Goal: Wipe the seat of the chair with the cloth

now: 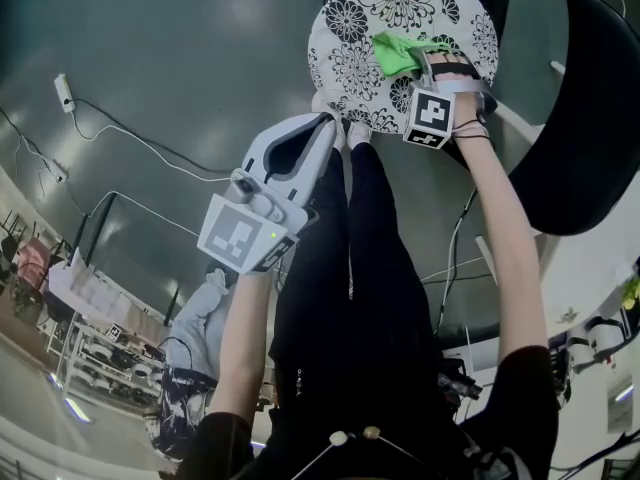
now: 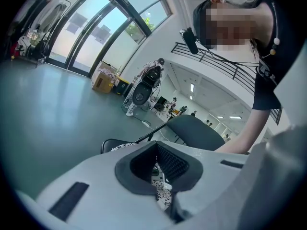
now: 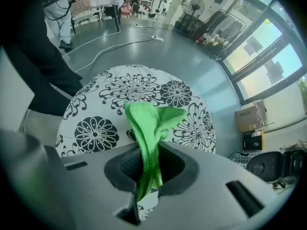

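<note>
The chair's round seat point(image 1: 400, 8) has a black-and-white flower print and lies at the top of the head view. A green cloth point(image 1: 405, 53) rests bunched on it. My right gripper point(image 1: 432, 73) is shut on the cloth. In the right gripper view the cloth point(image 3: 151, 123) rises from between the jaws of the right gripper point(image 3: 148, 164), over the seat point(image 3: 96, 133). My left gripper point(image 1: 328, 123) hovers at the seat's near-left edge, shut and holding nothing. In the left gripper view only a sliver of the seat point(image 2: 163, 193) shows past the jaws of the left gripper point(image 2: 156, 164).
A dark chair back point(image 1: 590, 118) curves along the seat's right side. The person's legs and white shoes point(image 1: 352, 133) stand just before the seat. A cable and power strip point(image 1: 65, 90) lie on the grey floor at left. A fan point(image 2: 141, 95) and a box point(image 2: 103, 80) stand far off.
</note>
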`<action>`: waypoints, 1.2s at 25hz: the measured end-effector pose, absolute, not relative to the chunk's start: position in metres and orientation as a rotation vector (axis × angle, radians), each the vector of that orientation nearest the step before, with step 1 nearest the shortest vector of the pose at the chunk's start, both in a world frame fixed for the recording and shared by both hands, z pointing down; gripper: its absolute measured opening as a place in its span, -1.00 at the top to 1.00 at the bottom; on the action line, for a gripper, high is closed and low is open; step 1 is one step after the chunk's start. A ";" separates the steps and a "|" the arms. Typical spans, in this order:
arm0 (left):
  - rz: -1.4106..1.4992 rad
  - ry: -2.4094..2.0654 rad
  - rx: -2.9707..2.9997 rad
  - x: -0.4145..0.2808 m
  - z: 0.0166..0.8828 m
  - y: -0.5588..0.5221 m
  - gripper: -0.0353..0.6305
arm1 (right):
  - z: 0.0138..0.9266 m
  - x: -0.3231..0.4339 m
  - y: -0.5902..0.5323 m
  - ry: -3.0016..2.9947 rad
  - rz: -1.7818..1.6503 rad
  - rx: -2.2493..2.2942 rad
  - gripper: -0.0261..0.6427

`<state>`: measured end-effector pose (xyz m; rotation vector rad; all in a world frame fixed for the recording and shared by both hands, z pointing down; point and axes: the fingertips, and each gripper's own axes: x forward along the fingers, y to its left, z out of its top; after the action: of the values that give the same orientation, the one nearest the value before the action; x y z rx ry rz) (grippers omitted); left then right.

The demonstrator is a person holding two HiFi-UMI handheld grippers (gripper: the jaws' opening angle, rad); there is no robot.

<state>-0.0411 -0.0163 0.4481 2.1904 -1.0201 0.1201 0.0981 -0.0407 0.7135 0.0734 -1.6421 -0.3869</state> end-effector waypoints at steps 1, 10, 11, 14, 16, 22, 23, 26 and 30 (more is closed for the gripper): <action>0.120 -1.018 2.190 -0.041 0.448 -0.016 0.88 | 0.713 0.099 -0.036 -1.644 -0.384 0.071 0.76; 0.118 -1.025 2.189 -0.041 0.450 -0.015 0.88 | 0.719 0.095 0.026 -1.650 -0.402 -0.059 0.76; 0.118 -1.025 2.190 -0.041 0.450 -0.015 0.88 | 0.719 0.094 0.035 -1.652 -0.403 -0.078 0.76; 0.119 -1.027 2.192 -0.041 0.451 -0.014 0.88 | 0.721 0.091 0.060 -1.656 -0.396 -0.137 0.76; 0.120 -1.026 2.193 -0.041 0.453 -0.013 0.88 | 0.724 0.090 0.077 -1.651 -0.381 -0.184 0.76; 0.128 -1.010 2.208 -0.037 0.453 -0.010 0.88 | 0.731 0.092 0.107 -1.645 -0.275 -0.273 0.76; 0.131 -1.007 2.213 -0.036 0.450 -0.009 0.88 | 0.726 0.092 0.106 -1.651 -0.260 -0.263 0.76; 0.140 -0.998 2.234 -0.031 0.439 -0.008 0.88 | 0.708 0.091 0.098 -1.677 -0.249 -0.199 0.76; 0.142 -0.987 2.271 -0.024 0.421 -0.004 0.88 | 0.677 0.090 0.088 -1.746 -0.163 -0.032 0.76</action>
<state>-0.0242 -0.0045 0.4214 2.2708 -0.9874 0.1421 0.0903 0.0877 0.6770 -0.0322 -1.7461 -0.1630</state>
